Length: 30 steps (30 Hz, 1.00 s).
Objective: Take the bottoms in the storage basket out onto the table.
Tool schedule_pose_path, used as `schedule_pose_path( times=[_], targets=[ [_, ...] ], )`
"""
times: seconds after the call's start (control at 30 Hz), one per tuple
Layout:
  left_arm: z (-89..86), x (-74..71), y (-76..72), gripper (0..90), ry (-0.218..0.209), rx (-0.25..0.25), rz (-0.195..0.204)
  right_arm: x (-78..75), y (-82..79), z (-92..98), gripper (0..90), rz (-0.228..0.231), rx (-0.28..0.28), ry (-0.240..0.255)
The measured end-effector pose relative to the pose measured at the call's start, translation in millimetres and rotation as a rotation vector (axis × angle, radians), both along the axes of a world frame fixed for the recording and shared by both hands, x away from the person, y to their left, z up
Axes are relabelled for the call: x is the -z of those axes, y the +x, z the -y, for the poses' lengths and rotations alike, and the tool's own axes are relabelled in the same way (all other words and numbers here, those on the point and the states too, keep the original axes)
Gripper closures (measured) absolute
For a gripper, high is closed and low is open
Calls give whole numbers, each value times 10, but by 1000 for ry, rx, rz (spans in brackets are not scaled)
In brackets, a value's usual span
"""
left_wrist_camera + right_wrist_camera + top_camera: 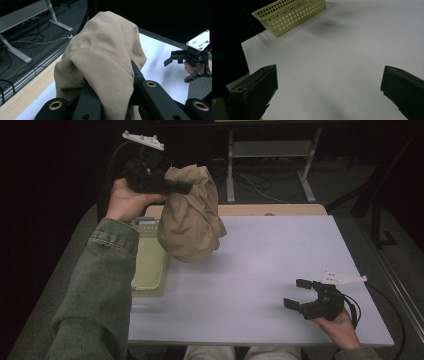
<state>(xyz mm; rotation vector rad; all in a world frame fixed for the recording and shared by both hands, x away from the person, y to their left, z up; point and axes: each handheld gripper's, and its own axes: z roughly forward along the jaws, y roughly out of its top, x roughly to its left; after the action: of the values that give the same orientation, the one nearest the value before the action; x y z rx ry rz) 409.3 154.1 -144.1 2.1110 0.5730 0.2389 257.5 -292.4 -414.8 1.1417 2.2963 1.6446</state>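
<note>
tan cloth bundle (192, 215) hangs in the air above the table's left far part, beside the pale yellow basket (150, 265) — pinched at its top by the left gripper (175, 186), whose jaws close on a fold of fabric. the right gripper (301, 295) rests low over the white table (260, 270) near its right front corner — jaws spread wide, holding nothing.

Matt tan cloth (191, 220); perforated plastic basket (289, 15).
</note>
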Motion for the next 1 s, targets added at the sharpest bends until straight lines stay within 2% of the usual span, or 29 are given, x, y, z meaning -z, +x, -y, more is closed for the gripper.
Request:
schedule_pose_path(
  times=[0.17,0.37,0.77,1.0],
  targets=[
    [67,47,29,766,0,13,-6,5,5,6,6,13,-9,-9],
    [162,138,95,766,10,36,-24,-1,-5,6,7,-1,-6,-3],
    [321,389,249,766,25,58,-58,4,-10,21,7,6,-4,1],
    [438,527,309,765,15,63,-87,1,-14,30,6,4,-7,-3]
  ],
)
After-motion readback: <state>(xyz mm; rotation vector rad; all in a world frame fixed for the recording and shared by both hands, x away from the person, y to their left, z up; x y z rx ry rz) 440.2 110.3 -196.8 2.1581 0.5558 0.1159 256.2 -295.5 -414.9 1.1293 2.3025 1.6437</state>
